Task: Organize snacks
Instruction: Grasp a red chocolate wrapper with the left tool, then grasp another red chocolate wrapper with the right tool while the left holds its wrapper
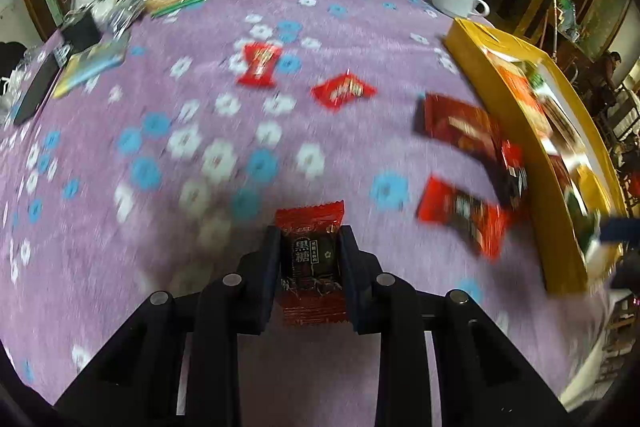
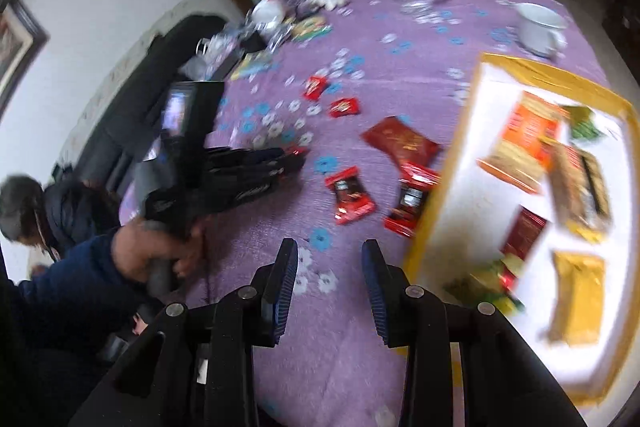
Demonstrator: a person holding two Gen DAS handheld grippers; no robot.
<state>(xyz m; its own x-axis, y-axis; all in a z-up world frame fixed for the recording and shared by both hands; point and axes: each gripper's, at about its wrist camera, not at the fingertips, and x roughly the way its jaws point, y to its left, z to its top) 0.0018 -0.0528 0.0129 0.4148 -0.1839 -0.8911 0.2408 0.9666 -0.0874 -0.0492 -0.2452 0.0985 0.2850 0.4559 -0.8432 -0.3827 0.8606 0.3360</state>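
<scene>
- The left claw [image 1: 310,269] is pinching a red sweet wrapper [image 1: 311,259] by its two long sides, its jaws pressed against the packet, which sits squarely between them; this looks like a pick-up for transfer.
- The right claw [image 2: 330,291] stands spread with nothing between its jaws, above the purple worktop [image 2: 360,367] just beside the gold-rimmed tray [image 2: 424,227].
- The tray already holds sorted packets (contents blurred).
- Several red snacks, among them one flat packet [image 1: 344,91], lie loose on the worktop near the tray, evidently awaiting collection.
</scene>
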